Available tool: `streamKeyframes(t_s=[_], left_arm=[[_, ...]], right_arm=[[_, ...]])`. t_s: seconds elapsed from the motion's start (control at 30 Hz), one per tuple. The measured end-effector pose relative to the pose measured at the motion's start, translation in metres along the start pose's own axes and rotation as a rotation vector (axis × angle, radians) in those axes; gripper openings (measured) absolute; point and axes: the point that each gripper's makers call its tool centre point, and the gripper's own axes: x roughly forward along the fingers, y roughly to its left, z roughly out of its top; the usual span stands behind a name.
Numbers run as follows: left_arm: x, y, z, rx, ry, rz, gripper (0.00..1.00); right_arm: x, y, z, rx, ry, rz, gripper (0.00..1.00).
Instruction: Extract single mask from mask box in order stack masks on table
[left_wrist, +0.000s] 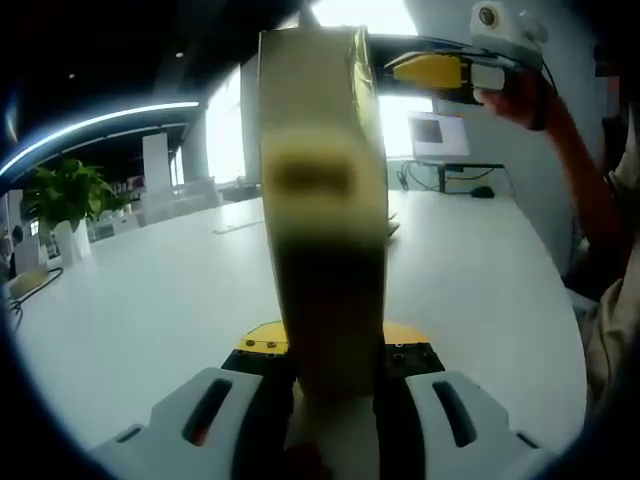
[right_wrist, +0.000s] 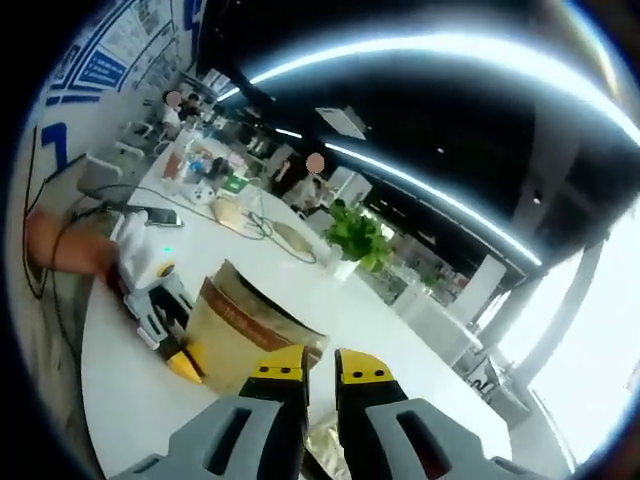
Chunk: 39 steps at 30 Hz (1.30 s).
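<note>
Clamped in my left gripper (left_wrist: 325, 385), the mask box (left_wrist: 322, 200) stands above the surface (left_wrist: 150, 300); my right gripper (right_wrist: 318, 375) pinches something thin at its top. Several masks could drag out together.

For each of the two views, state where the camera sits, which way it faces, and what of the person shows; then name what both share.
Left gripper view: rides the left gripper, looking along the tan cardboard mask box across the white table; a hand holds the right gripper.
Right gripper view: rides the right gripper, looking down at the box; the left gripper clamps it.
Shared: box, table, green potted plant.
</note>
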Motion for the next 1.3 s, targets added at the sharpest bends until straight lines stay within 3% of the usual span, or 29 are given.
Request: streamKeyframes(t_s=[0.4,0.87,1.13,1.3], left_arm=[[0.000,-0.002,0.001,0.004,0.000,0.001,0.21],[0.000,-0.003,0.001,0.006,0.000,0.000,0.21],[0.001,-0.002,0.001,0.004,0.000,-0.001,0.21],[0.001,-0.005,0.002,0.005,0.000,-0.001,0.21]], right_arm=[[0.017,0.009,0.011,-0.110,0.027,0.102,0.07],[0.030,0.013,0.026,-0.243,0.055,0.165,0.09],[0.038,0.026,0.028,-0.351,0.090,0.311,0.06],[0.046,0.028,0.027,-0.382,0.106,0.334,0.05]])
